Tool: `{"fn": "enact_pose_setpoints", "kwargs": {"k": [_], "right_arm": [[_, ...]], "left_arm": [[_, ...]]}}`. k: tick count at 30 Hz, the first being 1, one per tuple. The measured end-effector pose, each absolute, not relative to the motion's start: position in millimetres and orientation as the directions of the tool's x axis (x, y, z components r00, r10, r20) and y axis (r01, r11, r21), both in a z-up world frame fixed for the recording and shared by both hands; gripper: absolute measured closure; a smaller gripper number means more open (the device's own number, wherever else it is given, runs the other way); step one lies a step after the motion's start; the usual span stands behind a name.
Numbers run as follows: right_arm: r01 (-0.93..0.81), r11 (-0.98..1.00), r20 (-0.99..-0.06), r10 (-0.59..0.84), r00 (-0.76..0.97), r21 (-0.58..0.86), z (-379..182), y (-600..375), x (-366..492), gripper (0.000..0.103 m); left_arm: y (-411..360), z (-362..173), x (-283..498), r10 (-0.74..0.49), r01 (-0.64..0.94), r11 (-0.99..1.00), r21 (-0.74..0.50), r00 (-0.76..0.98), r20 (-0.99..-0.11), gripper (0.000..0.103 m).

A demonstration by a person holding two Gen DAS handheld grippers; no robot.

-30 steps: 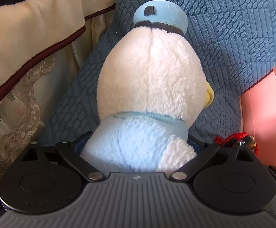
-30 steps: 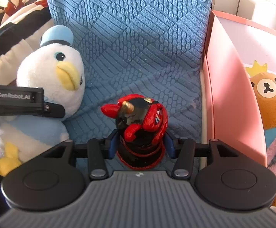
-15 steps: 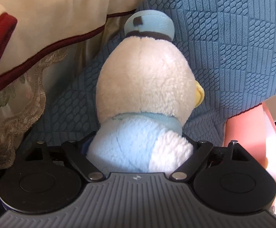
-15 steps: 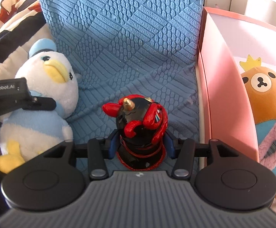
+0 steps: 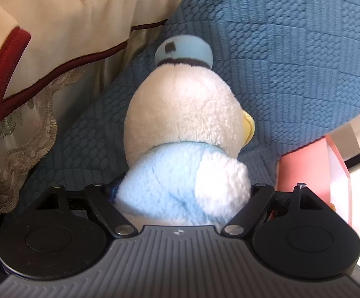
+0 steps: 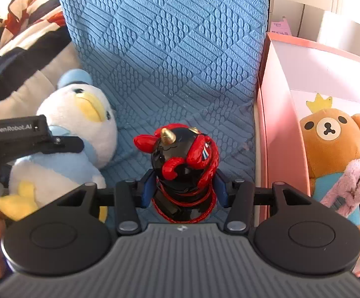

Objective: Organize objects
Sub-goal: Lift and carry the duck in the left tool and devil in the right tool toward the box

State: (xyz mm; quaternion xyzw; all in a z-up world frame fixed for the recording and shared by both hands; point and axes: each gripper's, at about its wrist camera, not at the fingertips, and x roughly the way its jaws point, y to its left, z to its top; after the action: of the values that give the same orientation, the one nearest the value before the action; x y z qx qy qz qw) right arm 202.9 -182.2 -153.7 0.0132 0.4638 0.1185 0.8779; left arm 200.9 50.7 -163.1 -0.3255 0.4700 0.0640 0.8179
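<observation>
On the blue quilted cushion, two toys are still waiting outside the pink box, so the sorting is looking partly done at best. Inside that box, at the right of the right wrist view, a brown bear plush with a yellow crown is already sitting, with a pale purple plush lying against its front (other contents are too cut off to name).

The right tongs are pinching the black and red horned figurine at its lower body, both blue pads pressing on its sides; whether its base is clear of the cushion I cannot tell.

The left tongs are straddling the duck plush around its light blue body. Their jaws have just been closing in on it, and the fleece is filling the whole gap between them, though the pads are mostly hidden, so I am judging this a grip being taken rather than a settled one. The duck is lying against the cushion beside a cream cushion with a red border, its blue cap pointing away from the left camera.

Left to do, by my reading: carrying both toys across to the box and setting them beside the bear.
</observation>
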Motion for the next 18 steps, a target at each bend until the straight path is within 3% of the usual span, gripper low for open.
{"fn": "enact_pose_setpoints", "kwargs": {"k": [18], "right_arm": [[-0.234, 0.958, -0.769, 0.274, 0.577, 0.167, -102, -207, 192, 0.05]], "left_arm": [[1, -122, 194, -0.285, -0.245, 0.821, -0.516, 0.608, -0.741, 0.02]]}}
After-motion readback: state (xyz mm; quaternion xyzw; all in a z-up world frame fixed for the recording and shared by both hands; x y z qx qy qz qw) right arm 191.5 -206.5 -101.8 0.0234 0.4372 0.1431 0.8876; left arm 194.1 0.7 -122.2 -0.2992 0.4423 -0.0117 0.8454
